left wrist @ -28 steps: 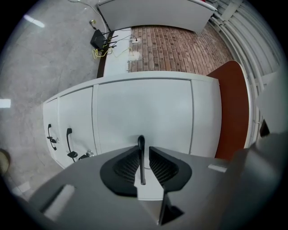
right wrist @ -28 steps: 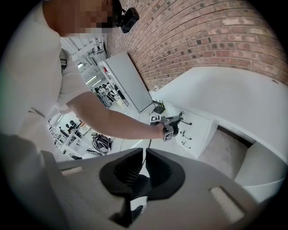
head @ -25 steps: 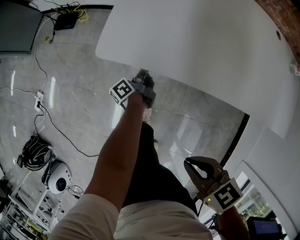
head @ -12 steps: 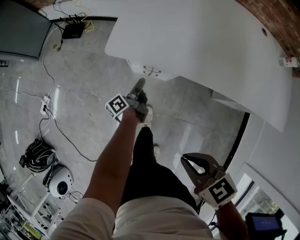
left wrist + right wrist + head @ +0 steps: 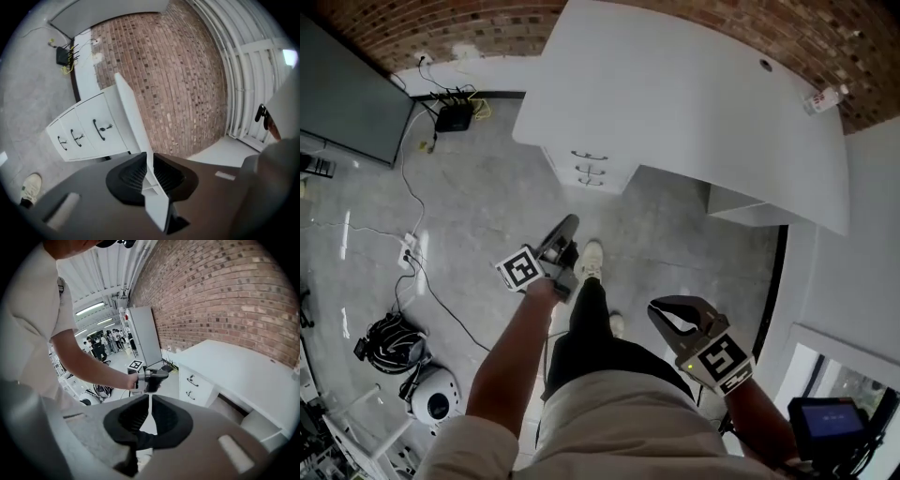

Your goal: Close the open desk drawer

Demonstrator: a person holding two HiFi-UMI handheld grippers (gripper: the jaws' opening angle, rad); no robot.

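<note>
Ahead of the left claw [image 5: 565, 228], well apart from it, stands the white desk [image 5: 694, 103]. Its drawer stack [image 5: 589, 171] shows all three fronts flush, none sticking out, so we judge the closing done with nothing left. The left claw is clenched, holding and touching nothing. The right claw [image 5: 664, 311], low beside the person's hip, is likewise squeezed together and empty.

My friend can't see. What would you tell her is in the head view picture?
Looking steeply down, a person holds the left tongs and right tongs, both shut and empty, above a grey floor. Ahead, a white desk stands against a brick wall, and its three drawers look closed.
</note>
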